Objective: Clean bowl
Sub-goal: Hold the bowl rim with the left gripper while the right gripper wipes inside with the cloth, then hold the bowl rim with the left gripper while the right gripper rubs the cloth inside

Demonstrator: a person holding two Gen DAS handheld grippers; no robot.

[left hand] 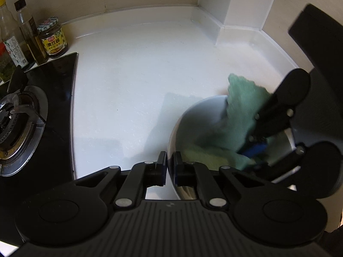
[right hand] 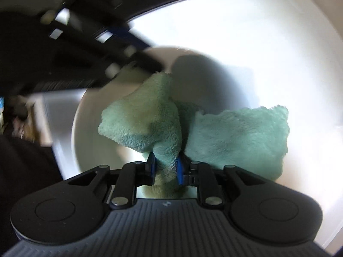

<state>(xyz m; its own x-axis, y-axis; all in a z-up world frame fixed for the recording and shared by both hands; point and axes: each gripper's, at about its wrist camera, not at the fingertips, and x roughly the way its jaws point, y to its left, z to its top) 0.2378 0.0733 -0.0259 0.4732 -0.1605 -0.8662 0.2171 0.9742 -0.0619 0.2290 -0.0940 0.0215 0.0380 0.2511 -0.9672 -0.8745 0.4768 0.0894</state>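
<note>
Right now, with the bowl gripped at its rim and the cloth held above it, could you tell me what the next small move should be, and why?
Probably lower the right gripper so the green cloth presses into the bowl and wipes round its inner wall. Its jaws are clamped on a bunched fold, most of the cloth hangs loose, and the left gripper pinches the rim, steadying the bowl.

The cloth (right hand: 235, 137) pinched in the right gripper (right hand: 166, 169) is fluffy green terry, matt and nubbly. Under it, the bowl (right hand: 90, 150) looks smooth, glossy and white inside, with a shiny metal-like outer wall. The left gripper (left hand: 169, 165), of matt black plastic, is clamped on the bowl's rim. Beyond it lies the glossy white counter (left hand: 133, 81); to its left is a polished black stove (left hand: 57, 111).
</note>
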